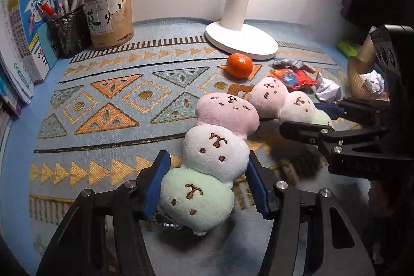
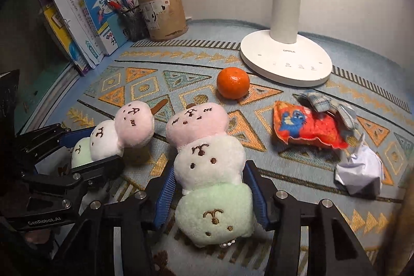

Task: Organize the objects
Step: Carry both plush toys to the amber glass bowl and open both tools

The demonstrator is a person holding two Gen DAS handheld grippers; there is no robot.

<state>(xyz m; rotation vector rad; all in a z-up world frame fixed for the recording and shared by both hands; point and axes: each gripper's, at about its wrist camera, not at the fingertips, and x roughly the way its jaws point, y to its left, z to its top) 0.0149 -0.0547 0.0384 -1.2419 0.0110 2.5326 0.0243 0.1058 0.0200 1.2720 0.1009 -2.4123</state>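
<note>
We have two three-ball plush toys on the patterned desk mat: left gripper (image 1: pixel 207 183) jaws clamped on the near plush (image 1: pixel 212 162) at its green and white balls, right gripper (image 2: pixel 211 188) jaws clamped on the second plush (image 2: pixel 209 167) likewise. Risk: soft fabric compresses, so a grip low on one end may let the pink top flop or slip out when lifted; the two grippers sit near each other and could collide; the tangerine (image 2: pixel 233 83) just beyond could get knocked.

In the right wrist view two plush toys lie side by side on the patterned mat (image 2: pixel 207 53): one plush (image 2: pixel 209 164) at centre, the other plush (image 2: pixel 116 133) to its left. A tangerine (image 2: pixel 233 83) sits behind them, the lamp base (image 2: pixel 286 64) upper right, books (image 2: pixel 85 20) and pen holders (image 2: pixel 163 13) upper left, a snack packet (image 2: pixel 308 128) and crumpled paper (image 2: pixel 358 170) at right.
</note>
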